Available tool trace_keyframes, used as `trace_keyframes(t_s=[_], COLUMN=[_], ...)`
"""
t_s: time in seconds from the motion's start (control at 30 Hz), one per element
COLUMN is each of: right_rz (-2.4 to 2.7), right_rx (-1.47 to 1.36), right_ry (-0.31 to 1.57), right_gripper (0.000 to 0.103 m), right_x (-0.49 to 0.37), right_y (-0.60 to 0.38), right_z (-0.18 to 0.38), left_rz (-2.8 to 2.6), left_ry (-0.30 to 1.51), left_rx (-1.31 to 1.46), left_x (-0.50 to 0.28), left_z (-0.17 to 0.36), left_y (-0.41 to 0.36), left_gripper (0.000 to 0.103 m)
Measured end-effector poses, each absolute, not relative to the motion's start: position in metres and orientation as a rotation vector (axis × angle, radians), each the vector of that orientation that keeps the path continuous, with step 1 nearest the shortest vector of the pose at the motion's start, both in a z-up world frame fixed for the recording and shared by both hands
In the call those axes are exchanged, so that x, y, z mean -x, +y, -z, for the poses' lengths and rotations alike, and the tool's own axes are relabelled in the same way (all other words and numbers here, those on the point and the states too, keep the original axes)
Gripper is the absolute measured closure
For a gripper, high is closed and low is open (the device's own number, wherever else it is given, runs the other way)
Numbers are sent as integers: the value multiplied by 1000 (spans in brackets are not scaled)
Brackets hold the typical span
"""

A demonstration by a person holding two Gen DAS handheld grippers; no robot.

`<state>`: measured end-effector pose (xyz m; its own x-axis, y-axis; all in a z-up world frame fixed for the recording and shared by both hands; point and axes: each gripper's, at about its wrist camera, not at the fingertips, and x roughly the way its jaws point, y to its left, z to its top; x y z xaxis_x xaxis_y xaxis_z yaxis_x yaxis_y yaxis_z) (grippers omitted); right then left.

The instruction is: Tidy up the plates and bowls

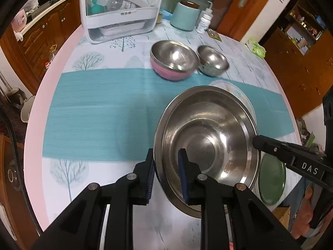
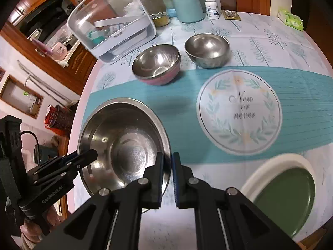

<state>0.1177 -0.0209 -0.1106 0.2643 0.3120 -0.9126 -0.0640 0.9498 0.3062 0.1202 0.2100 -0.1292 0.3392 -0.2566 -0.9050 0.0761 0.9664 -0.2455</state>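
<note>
A large steel basin [image 1: 208, 137] [image 2: 124, 145] is held by both grippers at opposite rims, and its shadow falls on the teal runner. My left gripper [image 1: 166, 179] is shut on the basin's near-left rim; from the right wrist view it shows at the far rim [image 2: 91, 155]. My right gripper [image 2: 168, 179] is shut on the other rim, and its tip [image 1: 257, 142] shows in the left wrist view. A pink-sided steel bowl [image 1: 173, 60] [image 2: 156, 64] and a smaller steel bowl [image 1: 212, 60] [image 2: 207, 48] stand farther back. A green plate [image 1: 272, 179] [image 2: 287, 193] lies near the table's front edge.
A round printed mat [image 2: 239, 112] lies on the teal runner [image 1: 93, 112]. A clear storage box [image 1: 118, 10] [image 2: 112, 20], a teal canister [image 1: 185, 16] [image 2: 187, 6] and a white bottle [image 2: 212, 8] stand at the back. The round table's edge [image 1: 33, 137] curves close on the left.
</note>
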Motion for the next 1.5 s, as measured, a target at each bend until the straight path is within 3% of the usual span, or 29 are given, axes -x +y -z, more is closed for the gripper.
trace_keyframes(t_s=[0.43,0.97,1.07,1.2,1.27,1.4,1.5], right_rz=[-265,-240,-241,-223,-212,-196,-199], right_rx=[-155,-75,-67,-48,-35,-18,-12], right_ry=[1388,1455,1451,1441,1430,1396,1380], right_gripper=[95,94,94,93,92,75,75], right_x=[-49,-31,-31,-34,-34,-35,-35], right_y=[-36,-33,-31,-28,-28,-30,-31], right_z=[140,177,179,177,174,165,158], left_rz=[204,177,175,178,163,156,148], left_ry=[1340,1380,1362,1335,1314,1297,1279], left_rx=[114,122,130,138,126,121,123], left_x=[-51,-36,-39,-40,-41,-42,-41], left_z=[175,207,207,200,195,187,179], left_y=[180,175,174,174,174,175,177], left_gripper=[84,82,72,46,44,40,39])
